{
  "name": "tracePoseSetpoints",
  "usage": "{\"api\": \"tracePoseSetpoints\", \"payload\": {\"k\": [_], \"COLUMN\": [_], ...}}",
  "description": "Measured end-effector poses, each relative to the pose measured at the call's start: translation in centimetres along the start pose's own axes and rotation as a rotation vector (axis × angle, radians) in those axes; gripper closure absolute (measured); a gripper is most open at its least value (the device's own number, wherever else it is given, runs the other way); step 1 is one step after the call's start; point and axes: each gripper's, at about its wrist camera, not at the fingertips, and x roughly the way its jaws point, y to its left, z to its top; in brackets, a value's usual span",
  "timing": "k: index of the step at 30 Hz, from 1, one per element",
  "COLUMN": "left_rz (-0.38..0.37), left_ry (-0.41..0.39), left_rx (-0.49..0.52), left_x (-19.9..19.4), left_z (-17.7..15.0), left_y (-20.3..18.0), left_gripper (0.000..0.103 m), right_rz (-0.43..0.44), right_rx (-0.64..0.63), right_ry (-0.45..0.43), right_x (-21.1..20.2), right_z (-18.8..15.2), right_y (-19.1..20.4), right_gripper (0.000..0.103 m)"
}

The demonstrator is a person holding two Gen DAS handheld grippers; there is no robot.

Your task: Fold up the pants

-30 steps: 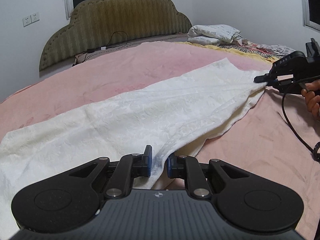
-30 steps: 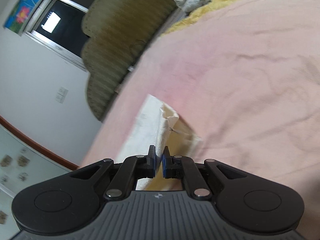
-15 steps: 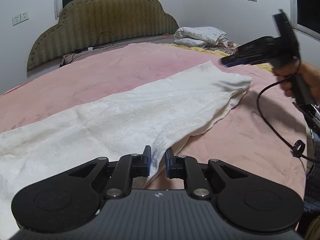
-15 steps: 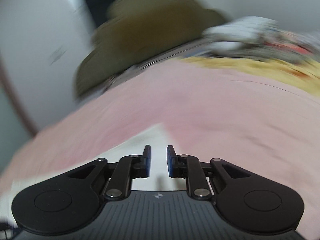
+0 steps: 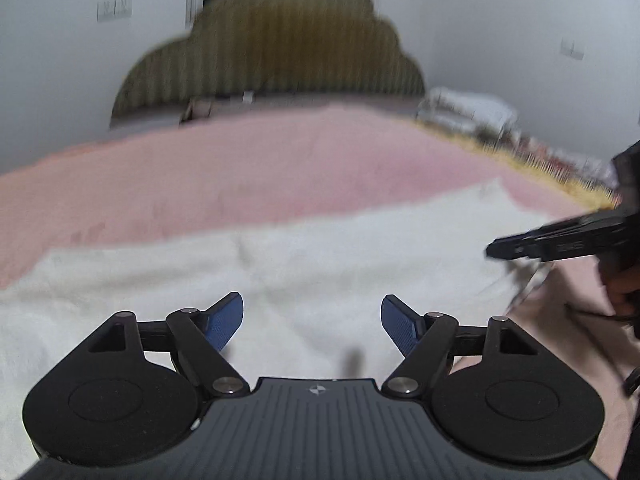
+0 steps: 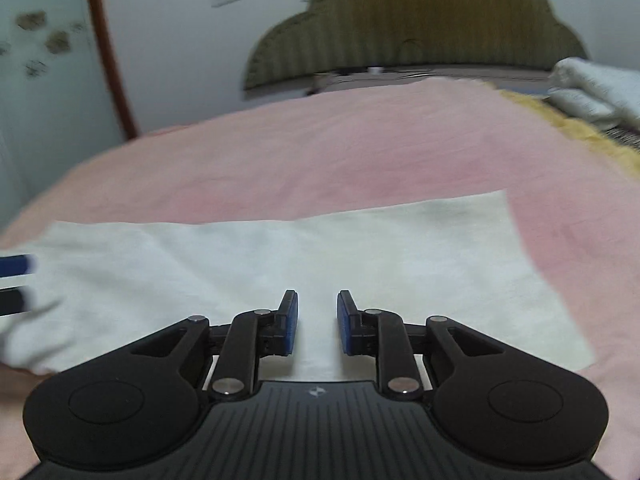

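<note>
The cream-white pants (image 5: 320, 264) lie flat in a long strip across the pink bedspread (image 5: 240, 168). My left gripper (image 5: 311, 300) hovers over their near edge; its jaws are opening wide and nothing is between the blue pads (image 5: 224, 320). In the right wrist view the pants (image 6: 360, 248) stretch from left to right, with a straight end at the right. My right gripper (image 6: 317, 296) hangs above them, its jaws a little apart and opening, with no cloth between them. From the left wrist view the right gripper (image 5: 494, 249) shows side-on over the pants' right end, held by a hand (image 5: 620, 292).
An olive padded headboard (image 6: 420, 24) stands at the far side of the bed. White folded bedding (image 6: 592, 88) and a yellow blanket edge (image 6: 580, 132) lie at the far right. A cable (image 5: 528, 280) dangles below the right gripper. The left gripper's fingers (image 6: 16, 264) poke in at the left edge.
The left gripper let go of the pants' near edge and opened wide. The right gripper released the pants' end, rolled level and moved back over them. The pants now lie flat.
</note>
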Motion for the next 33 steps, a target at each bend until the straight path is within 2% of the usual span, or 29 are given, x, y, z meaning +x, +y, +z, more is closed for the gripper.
{"api": "tracePoseSetpoints", "payload": {"k": [2, 3, 4, 7, 9, 11, 12, 14, 17, 18, 20, 26, 29, 30, 33], "left_rz": [0.003, 0.010, 0.017, 0.007, 0.059, 0.122, 0.129, 0.106, 0.107, 0.113, 0.118, 0.134, 0.133, 0.131, 0.117], "left_ry": [0.064, 0.060, 0.034, -0.054, -0.121, -0.158, -0.149, -0.087, -0.037, -0.024, -0.015, 0.006, 0.007, 0.006, -0.020], "left_rx": [0.032, 0.054, 0.078, 0.090, 0.064, 0.037, 0.019, -0.021, -0.065, -0.077, -0.088, -0.065, -0.068, -0.071, -0.107], "left_x": [1.1, 1.1, 0.6, -0.6, -1.0, -0.8, -0.4, 0.3, 1.1, 1.2, 1.3, 1.5, 1.5, 1.5, 1.0], "left_z": [-1.1, -1.6, -1.9, -1.7, -1.5, -1.5, -1.7, -1.6, -1.7, -1.7, -1.7, -1.8, -1.8, -1.8, -1.8], "left_y": [-0.3, -0.6, -0.9, -1.1, -0.8, -0.3, 0.1, 0.8, 1.5, 1.7, 1.9, 1.6, 1.7, 1.7, 2.3], "left_gripper": [0.028, 0.028, 0.028, 0.023, 0.014, 0.009, 0.009, 0.009, 0.007, 0.006, 0.005, 0.000, 0.000, 0.000, 0.002], "right_rz": [-0.044, -0.069, -0.095, -0.159, -0.154, -0.163, -0.160, -0.114, 0.059, 0.091, 0.098, 0.076, 0.059, 0.045, -0.012], "right_rx": [-0.126, -0.167, -0.142, 0.057, 0.220, 0.354, 0.411, 0.511, 0.710, 0.755, 0.797, 0.950, 0.977, 0.973, 0.949], "right_ry": [0.055, 0.039, 0.022, -0.105, -0.175, -0.194, -0.183, -0.155, -0.137, -0.130, -0.135, -0.313, -0.387, -0.399, -0.379], "right_x": [0.7, 0.5, -0.2, -3.9, -6.4, -7.9, -8.2, -8.3, -6.5, -5.7, -4.6, -3.6, -2.6, -2.2, -0.8], "right_z": [-1.0, -1.4, -1.5, -1.6, -2.1, -2.9, -3.6, -4.8, -6.4, -6.8, -7.2, -7.6, -7.1, -6.8, -5.9], "right_y": [1.5, 1.5, 1.1, -2.3, -5.1, -7.2, -8.1, -9.3, -10.4, -10.6, -10.8, -12.8, -13.8, -14.0, -14.6], "right_gripper": [0.080, 0.077, 0.072, 0.071, 0.066, 0.060, 0.059, 0.058, 0.058, 0.059, 0.061, 0.061, 0.061, 0.063, 0.085]}}
